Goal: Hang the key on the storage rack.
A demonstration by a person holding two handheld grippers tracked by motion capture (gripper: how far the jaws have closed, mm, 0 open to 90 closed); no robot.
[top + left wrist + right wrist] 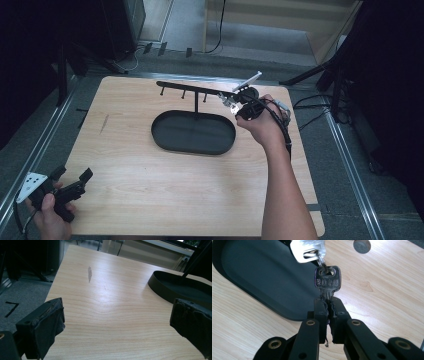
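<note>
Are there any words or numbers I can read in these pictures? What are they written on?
Key, held by its blade in the right tool: a short row of stamped characters runs across its head, too blurred to read.
Second key on the same ring: shiny and overexposed, nothing readable.
Black stand tray, wooden table, left tool: no words, numbers or signs on them.

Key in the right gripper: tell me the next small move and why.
Probably carry the key slightly toward the nearest peg of the black rack, ring leading. The right gripper is shut on the key's blade, the ring and a second key hang free, and the hand is right beside the rack's end above the tray.
</note>
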